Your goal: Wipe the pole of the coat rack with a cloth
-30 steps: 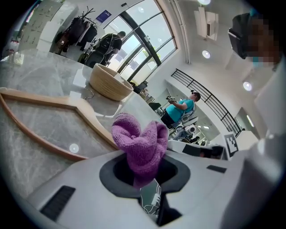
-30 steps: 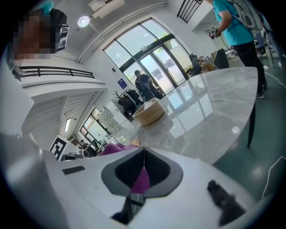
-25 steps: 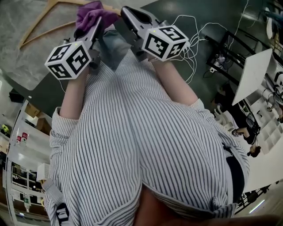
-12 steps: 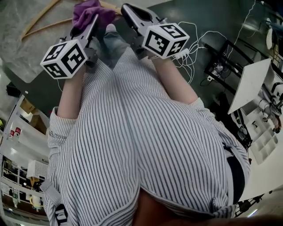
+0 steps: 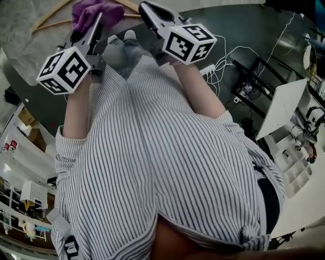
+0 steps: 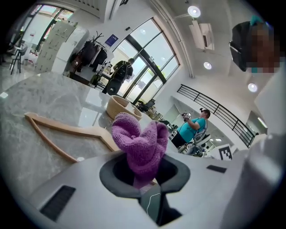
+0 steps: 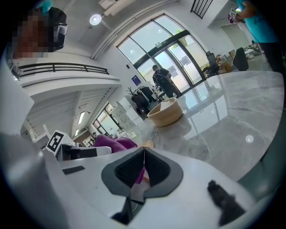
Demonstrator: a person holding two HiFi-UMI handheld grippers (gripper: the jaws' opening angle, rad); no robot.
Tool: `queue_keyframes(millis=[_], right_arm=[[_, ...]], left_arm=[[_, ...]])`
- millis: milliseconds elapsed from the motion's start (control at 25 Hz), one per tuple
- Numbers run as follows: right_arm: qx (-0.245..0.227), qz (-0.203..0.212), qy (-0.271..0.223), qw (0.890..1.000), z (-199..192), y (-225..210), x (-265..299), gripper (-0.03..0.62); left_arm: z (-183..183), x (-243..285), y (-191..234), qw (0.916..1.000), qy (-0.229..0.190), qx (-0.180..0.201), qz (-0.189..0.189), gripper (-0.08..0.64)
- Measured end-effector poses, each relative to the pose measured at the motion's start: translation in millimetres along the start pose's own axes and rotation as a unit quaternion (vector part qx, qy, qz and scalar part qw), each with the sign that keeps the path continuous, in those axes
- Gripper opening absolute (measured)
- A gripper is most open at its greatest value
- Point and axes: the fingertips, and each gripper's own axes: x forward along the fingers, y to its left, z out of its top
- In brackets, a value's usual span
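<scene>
A purple cloth [image 6: 139,145] sticks up, bunched, from my left gripper [image 6: 142,176], which is shut on it. In the head view this cloth [image 5: 90,11] hangs over the pale wooden bars of the coat rack [image 5: 48,21], which lies flat on the marble table; my left gripper [image 5: 95,21] is at the top left. The left gripper view shows the wooden bars [image 6: 67,130] just beyond the cloth. My right gripper [image 5: 145,8] is close beside it, with its jaws pressed together and nothing between them [image 7: 143,166]. From it I see the cloth [image 7: 117,143] to the left.
A round tan bowl [image 6: 119,106] stands farther along the marble table [image 7: 232,116]. The person's striped shirt fills most of the head view. White cables [image 5: 223,56] lie on the dark floor at the right, near white desks [image 5: 284,101]. People stand in the background.
Both grippers have moved up and a little left in the head view, the left one carrying the cloth farther over the wooden bars. Both stay shut.
</scene>
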Motion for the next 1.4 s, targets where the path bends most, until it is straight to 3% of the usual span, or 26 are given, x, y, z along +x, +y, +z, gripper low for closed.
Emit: queue_keyframes(millis=[240,520,840,1120,1400], right_arm=[[0.003,0.000,0.017,1.000,-10.6,19.5,17.9,0.016],[-0.037,0.024,0.051,0.998,-13.5,59.8,37.1,0.015],[-0.062,0.009,0.045,0.997,1.8,64.6,34.8,0.015],[-0.109,0.015,0.050,0.993,18.7,73.9,24.5,0.015],[-0.181,0.037,0.062,0.981,37.6,94.2,20.5,0.015]], left_arm=[[14.0,-20.9,16.9,0.9997,-0.018,-0.019,0.005,0.071],[22.9,-41.5,32.3,0.9996,-0.015,-0.024,-0.008,0.071],[27.5,-40.6,34.6,0.9993,-0.010,-0.023,-0.028,0.071],[41.8,-41.2,19.2,0.9983,-0.023,-0.010,-0.053,0.071],[54.5,-54.0,7.7,0.9963,-0.036,0.008,-0.077,0.071]])
